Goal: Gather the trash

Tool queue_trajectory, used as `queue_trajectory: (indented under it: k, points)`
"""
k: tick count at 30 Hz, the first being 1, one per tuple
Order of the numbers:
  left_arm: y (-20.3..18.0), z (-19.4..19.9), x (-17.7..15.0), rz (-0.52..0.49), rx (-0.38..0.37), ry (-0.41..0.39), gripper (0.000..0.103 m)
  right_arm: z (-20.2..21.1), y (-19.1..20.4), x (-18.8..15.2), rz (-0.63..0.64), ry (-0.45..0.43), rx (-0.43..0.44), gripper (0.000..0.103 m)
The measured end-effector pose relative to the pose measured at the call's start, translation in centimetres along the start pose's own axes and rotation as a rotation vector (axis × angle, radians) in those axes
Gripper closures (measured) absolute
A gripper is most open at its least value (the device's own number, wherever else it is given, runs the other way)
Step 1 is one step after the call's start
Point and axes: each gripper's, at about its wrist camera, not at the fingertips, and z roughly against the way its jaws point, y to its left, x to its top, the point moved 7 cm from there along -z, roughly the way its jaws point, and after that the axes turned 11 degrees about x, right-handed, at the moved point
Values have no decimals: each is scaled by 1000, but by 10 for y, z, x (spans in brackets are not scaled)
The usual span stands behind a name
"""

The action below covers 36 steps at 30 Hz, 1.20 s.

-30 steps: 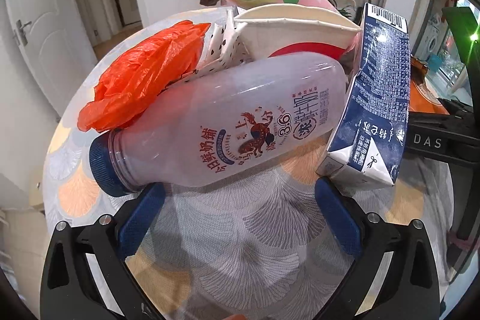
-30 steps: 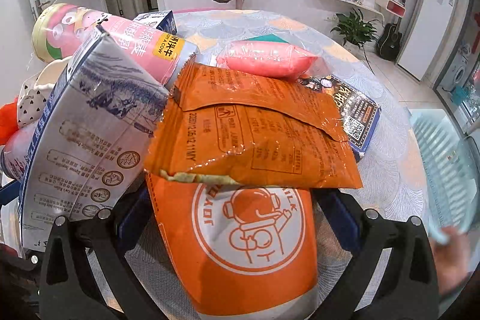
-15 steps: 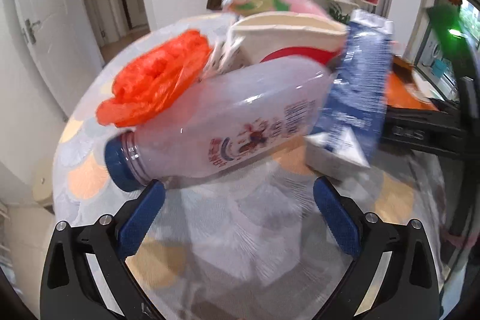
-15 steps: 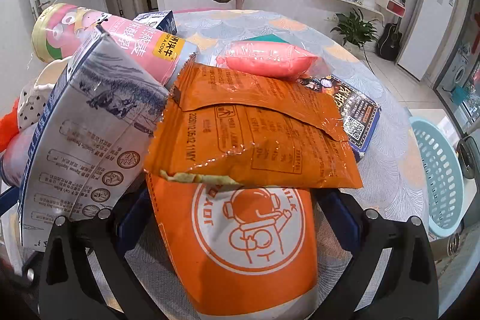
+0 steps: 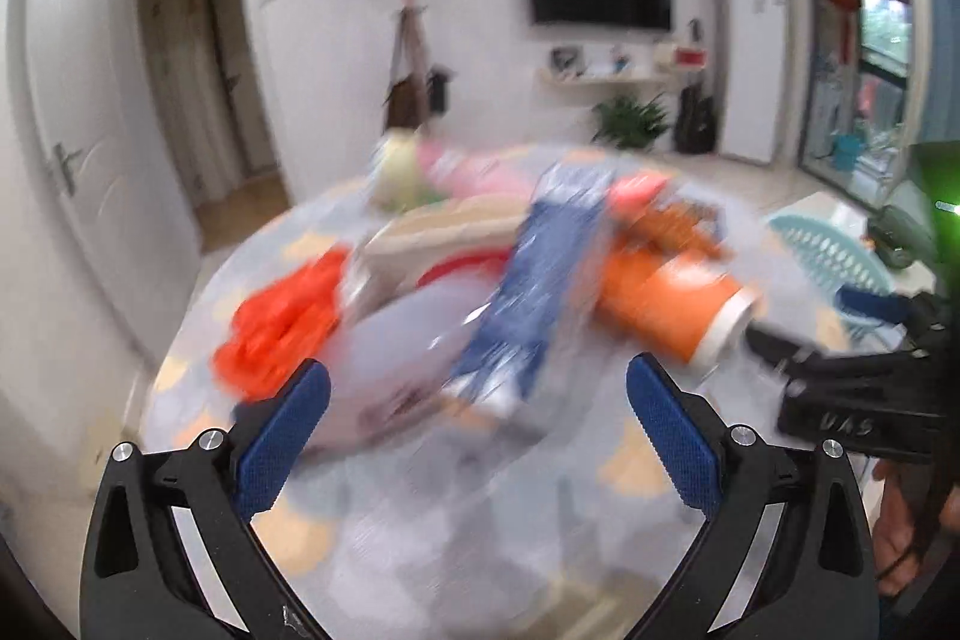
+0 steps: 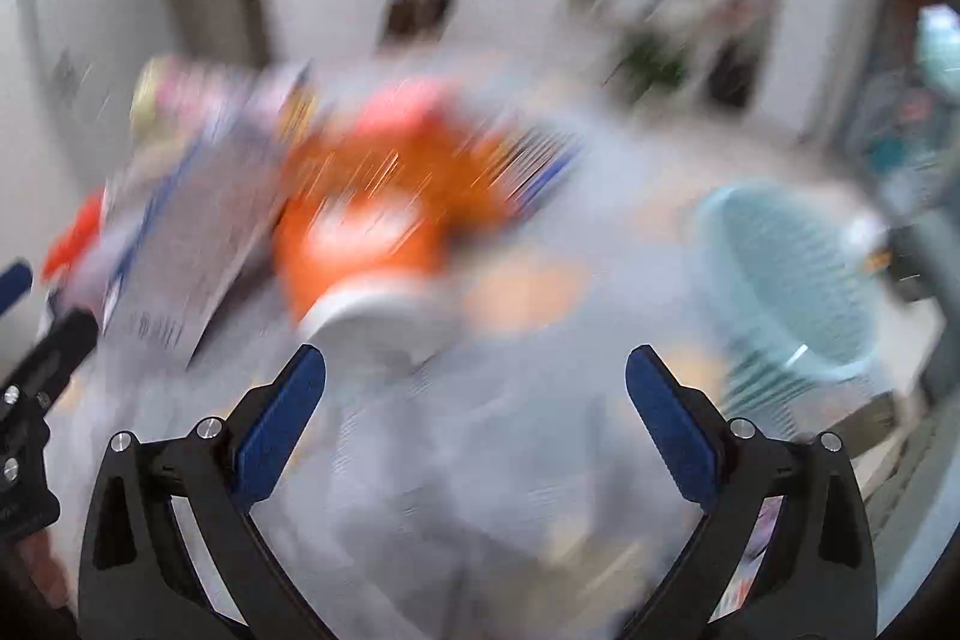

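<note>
Trash pile (image 5: 480, 292) heaped on round table (image 5: 420, 538), blurred. Orange cup (image 5: 666, 304) on its side at pile's right; red bag (image 5: 276, 334) at left. Left gripper (image 5: 478, 424) spread, empty. Right gripper (image 6: 477, 412) spread, empty. Teal basket (image 6: 792, 280) right of pile.

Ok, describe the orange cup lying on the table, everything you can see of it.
The orange cup is a tall cylinder, apparently paper, with a white rim at the end nearest the right gripper. It lies on its side on the patterned table, against the blue carton, with an orange packet over its far end. Both views are motion-blurred, so no print is readable. Neither gripper touches it.
</note>
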Motion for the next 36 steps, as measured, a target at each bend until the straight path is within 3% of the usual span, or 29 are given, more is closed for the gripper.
queue_trajectory:
  k: [1,3,7,9,13,17,28,36]
  points:
    - [-6,2,6,-1,-1,-30,7,22,-12,10,-11,-111,-75,8]
    - [-22,5,18,-2,-36,-70,7,45,-27,19,-41,-210,-156,8]
    - [-48,2,32,53,-100,-118,7,66,-48,20,-73,-266,-198,8]
    - [-58,-6,29,70,-102,-137,7,68,-52,14,-77,-272,-205,8]
    - [-63,-17,21,76,-19,-191,7,65,-61,8,-51,-265,-232,8]
    - [-57,-10,19,110,9,-245,7,58,-61,1,-50,-272,-222,8]
    - [-42,-5,10,132,53,-216,7,55,-61,1,-62,-292,-203,8]
    - [-31,-2,12,189,28,-223,7,60,-62,1,-65,-301,-210,8]
